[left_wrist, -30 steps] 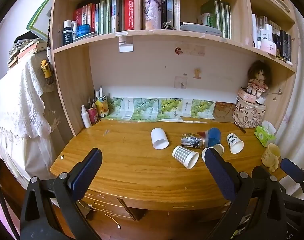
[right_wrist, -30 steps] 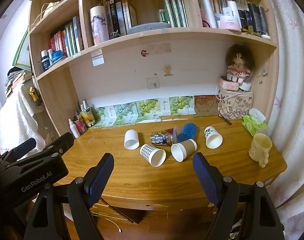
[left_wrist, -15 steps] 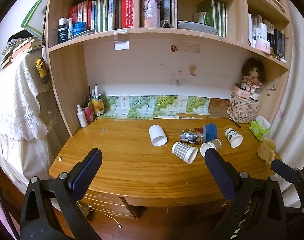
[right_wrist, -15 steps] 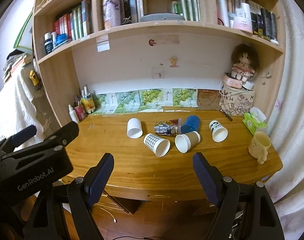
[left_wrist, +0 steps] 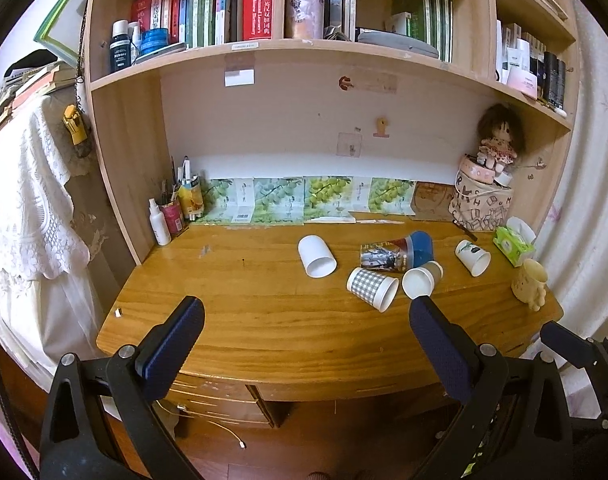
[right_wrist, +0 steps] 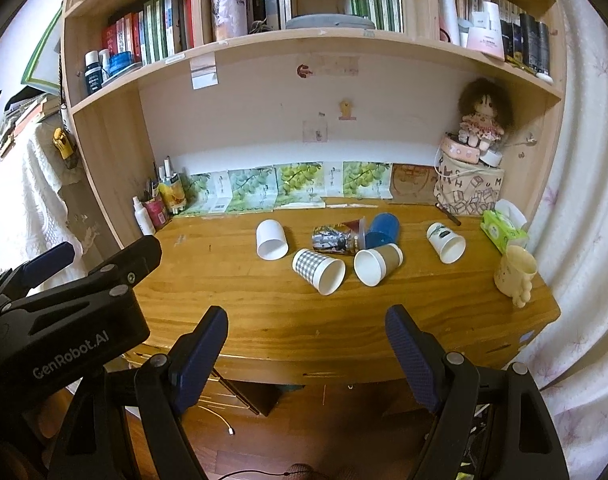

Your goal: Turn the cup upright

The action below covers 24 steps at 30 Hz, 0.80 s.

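Nothing flipped yet: six paper cups, incl. checked cup [right_wrist: 319, 269] & plain white cup [left_wrist: 316, 256], lie on sides mid-desk [left_wrist: 239, 304], w/ left gripper [left_wrist: 304, 334] & right gripper [right_wrist: 306, 342] both spread wide, empty, short of desk edge.

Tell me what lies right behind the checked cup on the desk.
Behind the checked cup lies a printed cup on its side, with a blue cup beside it. Whether they touch it, and the desk under them, stays hidden.
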{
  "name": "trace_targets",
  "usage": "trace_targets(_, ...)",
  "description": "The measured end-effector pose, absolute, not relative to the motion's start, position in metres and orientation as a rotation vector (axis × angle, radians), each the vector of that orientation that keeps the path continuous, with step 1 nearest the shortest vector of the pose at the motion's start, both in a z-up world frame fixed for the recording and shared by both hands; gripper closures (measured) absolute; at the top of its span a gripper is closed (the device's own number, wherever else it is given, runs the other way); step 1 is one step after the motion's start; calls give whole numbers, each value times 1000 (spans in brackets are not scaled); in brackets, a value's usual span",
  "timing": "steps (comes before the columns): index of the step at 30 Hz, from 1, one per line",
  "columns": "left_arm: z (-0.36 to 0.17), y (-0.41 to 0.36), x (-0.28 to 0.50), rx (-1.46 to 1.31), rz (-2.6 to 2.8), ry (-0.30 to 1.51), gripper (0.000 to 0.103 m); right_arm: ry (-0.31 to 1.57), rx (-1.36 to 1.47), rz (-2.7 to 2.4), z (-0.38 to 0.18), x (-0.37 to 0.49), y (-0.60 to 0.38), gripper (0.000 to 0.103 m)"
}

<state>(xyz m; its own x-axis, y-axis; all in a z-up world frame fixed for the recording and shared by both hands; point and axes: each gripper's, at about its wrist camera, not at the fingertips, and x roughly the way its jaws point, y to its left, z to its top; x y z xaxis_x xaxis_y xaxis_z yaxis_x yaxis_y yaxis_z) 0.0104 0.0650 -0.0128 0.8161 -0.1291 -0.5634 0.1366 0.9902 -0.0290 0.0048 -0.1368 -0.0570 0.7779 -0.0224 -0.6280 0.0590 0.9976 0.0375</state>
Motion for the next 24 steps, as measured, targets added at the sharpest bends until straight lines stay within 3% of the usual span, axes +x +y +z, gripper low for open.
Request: trace_targets(24,-20,69,51,28,-228,661,1,773,182,-38,-74,42,-144,21)
